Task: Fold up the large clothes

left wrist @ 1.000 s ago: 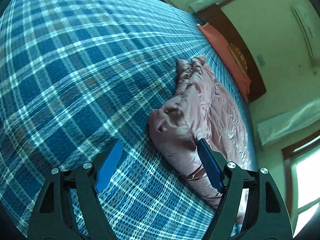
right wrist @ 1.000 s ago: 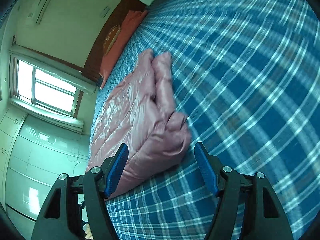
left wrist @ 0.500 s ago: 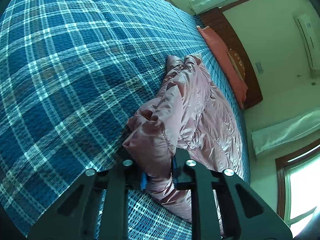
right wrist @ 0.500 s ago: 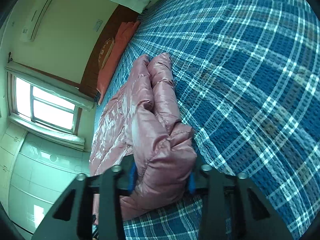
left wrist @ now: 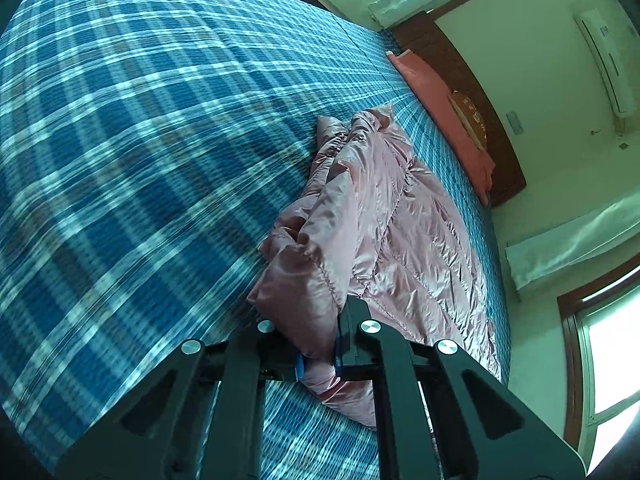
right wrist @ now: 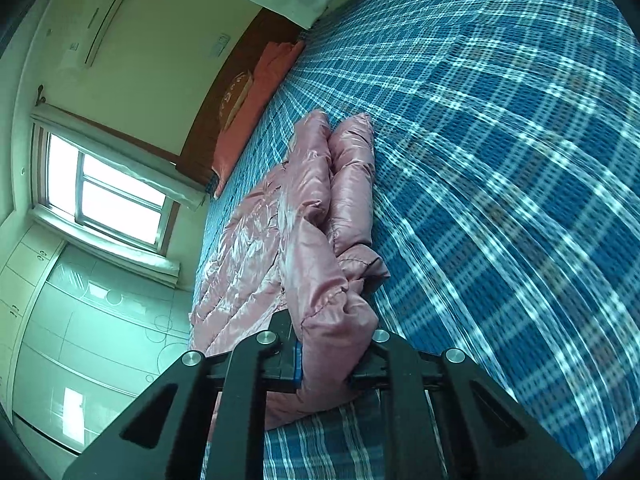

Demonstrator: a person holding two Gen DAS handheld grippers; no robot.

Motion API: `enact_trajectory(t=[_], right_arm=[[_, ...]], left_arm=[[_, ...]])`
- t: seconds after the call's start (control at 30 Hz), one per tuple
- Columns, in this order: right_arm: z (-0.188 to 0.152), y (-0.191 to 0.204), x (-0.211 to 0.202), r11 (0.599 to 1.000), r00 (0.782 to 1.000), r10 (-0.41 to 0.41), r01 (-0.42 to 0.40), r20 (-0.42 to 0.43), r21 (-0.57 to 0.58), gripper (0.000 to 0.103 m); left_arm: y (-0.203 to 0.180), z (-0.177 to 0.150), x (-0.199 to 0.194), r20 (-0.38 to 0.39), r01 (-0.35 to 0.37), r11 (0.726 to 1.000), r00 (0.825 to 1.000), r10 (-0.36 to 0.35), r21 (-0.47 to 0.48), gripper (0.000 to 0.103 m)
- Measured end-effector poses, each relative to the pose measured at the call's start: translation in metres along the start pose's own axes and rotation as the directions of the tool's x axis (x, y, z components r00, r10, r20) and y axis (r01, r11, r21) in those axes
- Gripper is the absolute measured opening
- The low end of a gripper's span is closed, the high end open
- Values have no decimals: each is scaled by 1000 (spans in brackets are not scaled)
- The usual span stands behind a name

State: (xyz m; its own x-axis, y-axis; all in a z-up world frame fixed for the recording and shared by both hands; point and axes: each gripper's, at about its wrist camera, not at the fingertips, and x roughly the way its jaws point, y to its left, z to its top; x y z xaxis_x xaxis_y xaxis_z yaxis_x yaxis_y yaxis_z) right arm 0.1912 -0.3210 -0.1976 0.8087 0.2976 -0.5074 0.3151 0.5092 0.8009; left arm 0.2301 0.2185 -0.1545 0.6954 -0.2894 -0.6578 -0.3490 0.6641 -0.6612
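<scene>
Jacket: a shiny pink puffer jacket [left wrist: 392, 224] lay bunched on the blue plaid bedspread [left wrist: 140, 140], running from the lower centre of the left wrist view up toward centre right; in the right wrist view [right wrist: 320, 208] it ran from lower centre up the middle, its quilted body spreading to the left

Left tongs: the left gripper [left wrist: 318, 354] was clenched on a puffy fold of the jacket at the bottom centre of its frame; the blue pads showed only as slivers on each side of the pinched cloth

Right tongs: the right gripper [right wrist: 332, 360] had a thick wad of the jacket between its jaws at the bottom centre of its frame; they were closing on it, the pads already pressed into the padding

Bedspread: it filled the left and upper parts of the left wrist view, and the right side of the right wrist view [right wrist: 500, 160]; blurred near the edges

Head of the bed: an orange pillow [left wrist: 440, 108] lay against a dark wooden headboard [left wrist: 476, 92] at upper right

Room: a window [right wrist: 108, 196] glowed at centre left of the right wrist view; a wall air conditioner [right wrist: 104, 20] hung at upper left
</scene>
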Motion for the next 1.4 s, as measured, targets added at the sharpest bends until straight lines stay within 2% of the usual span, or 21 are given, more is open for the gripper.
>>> enact_trajectory(t=[0.53,0.9,1.03,1.13,1.27,1.4], right_arm=[[-49,-23,-61,1000,999,-18,17,-42,-8,13],[-69,-43,-78,1000,997,-14,15,-76,10,13],[-69,-49,-77,999,996,0,2,-87,32,18],[-67,-47,-79,1000,997,-13,14,-80,17,22],[-69,-51,-96,1000,997,-25,25,-75,6,26],[-63,-59,-114,998,997,-56,56,-46,2,35]], left_arm=[[43,-41,-62,-33,-41,999,999,41,-12,9],[68,-59,-90,-55,-38,999,998,36,-23,9],[74,-59,-88,-68,-41,999,997,39,-23,15],[71,-60,-93,-52,-75,997,996,75,18,21],[68,-64,-106,-28,-111,992,993,113,64,28],[74,-63,-120,-15,-135,988,991,136,73,37]])
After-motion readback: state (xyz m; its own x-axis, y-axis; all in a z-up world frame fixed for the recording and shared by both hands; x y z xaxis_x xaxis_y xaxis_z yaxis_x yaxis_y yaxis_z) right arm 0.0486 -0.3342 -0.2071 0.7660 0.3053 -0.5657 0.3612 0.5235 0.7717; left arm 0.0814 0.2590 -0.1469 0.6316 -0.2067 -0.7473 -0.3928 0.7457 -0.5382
